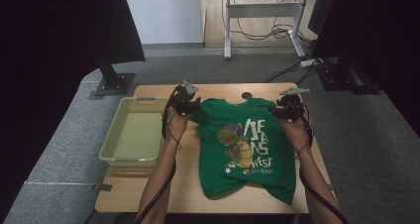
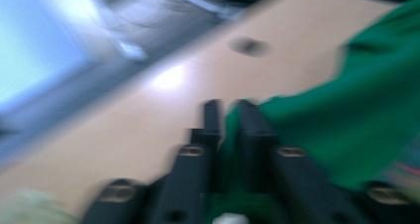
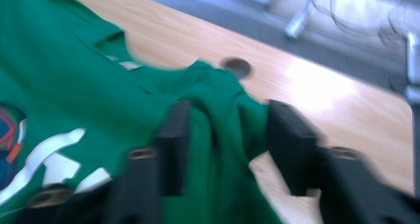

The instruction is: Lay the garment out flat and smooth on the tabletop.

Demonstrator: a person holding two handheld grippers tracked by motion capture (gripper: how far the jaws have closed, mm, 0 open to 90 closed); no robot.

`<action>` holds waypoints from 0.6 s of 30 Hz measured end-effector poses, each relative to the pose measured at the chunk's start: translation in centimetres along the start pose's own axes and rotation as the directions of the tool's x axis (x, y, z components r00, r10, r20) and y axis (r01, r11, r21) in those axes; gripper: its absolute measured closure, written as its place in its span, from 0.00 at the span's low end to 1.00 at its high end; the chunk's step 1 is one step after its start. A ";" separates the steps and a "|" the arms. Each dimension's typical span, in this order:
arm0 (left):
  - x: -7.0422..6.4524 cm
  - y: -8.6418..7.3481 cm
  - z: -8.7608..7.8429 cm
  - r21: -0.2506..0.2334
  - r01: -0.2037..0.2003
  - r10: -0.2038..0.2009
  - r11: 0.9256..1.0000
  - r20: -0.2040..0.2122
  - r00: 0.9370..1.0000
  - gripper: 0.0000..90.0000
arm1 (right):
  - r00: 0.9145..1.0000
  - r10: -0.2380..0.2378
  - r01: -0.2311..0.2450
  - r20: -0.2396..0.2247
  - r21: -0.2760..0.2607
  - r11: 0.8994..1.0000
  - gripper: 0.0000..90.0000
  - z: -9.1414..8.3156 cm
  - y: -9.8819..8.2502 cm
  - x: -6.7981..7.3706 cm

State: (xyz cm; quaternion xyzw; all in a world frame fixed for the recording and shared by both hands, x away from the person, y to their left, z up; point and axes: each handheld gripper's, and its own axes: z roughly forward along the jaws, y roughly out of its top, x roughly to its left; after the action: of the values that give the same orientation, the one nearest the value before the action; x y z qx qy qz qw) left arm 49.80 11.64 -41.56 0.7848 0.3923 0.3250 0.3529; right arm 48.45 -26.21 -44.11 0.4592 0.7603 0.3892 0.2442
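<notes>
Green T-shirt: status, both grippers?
Left gripper shut on green T-shirt at one shoulder. Right gripper astride the other shoulder, jaws apart, grip unclear. Yellow basket beside it, nothing in the way.

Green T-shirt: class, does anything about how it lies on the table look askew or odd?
Yes. The green T-shirt lies crooked on the table: its hem is bunched and slants toward the front edge, and both shoulders are lifted.

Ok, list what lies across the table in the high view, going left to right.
Yellow basket → left tool at the shirt's left shoulder → green T-shirt with the dinosaur print → right tool at its right shoulder.
</notes>
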 end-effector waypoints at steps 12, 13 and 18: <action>-4.3 -7.2 -0.9 0.043 0.010 -0.022 0.999 0.272 0.962 0.46 | 0.997 0.021 -0.017 -0.071 0.051 0.999 0.36 0.1 -5.8 0.0; -4.3 -7.2 -0.9 0.043 0.010 -0.022 0.999 0.272 0.962 0.43 | 0.997 0.021 -0.017 -0.071 0.051 0.999 0.36 0.1 -5.8 0.0; -5.5 -8.3 -1.2 0.049 0.010 -0.026 0.999 0.321 0.947 0.41 | 0.991 -0.017 0.026 -0.133 0.068 0.997 0.32 -1.3 -8.1 1.4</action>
State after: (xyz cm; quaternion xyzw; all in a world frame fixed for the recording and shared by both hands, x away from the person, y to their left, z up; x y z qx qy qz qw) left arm 43.06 11.05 -48.90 0.8318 0.3442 0.1804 0.3964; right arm 42.80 -27.67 -49.99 0.4326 0.7927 0.3894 0.1814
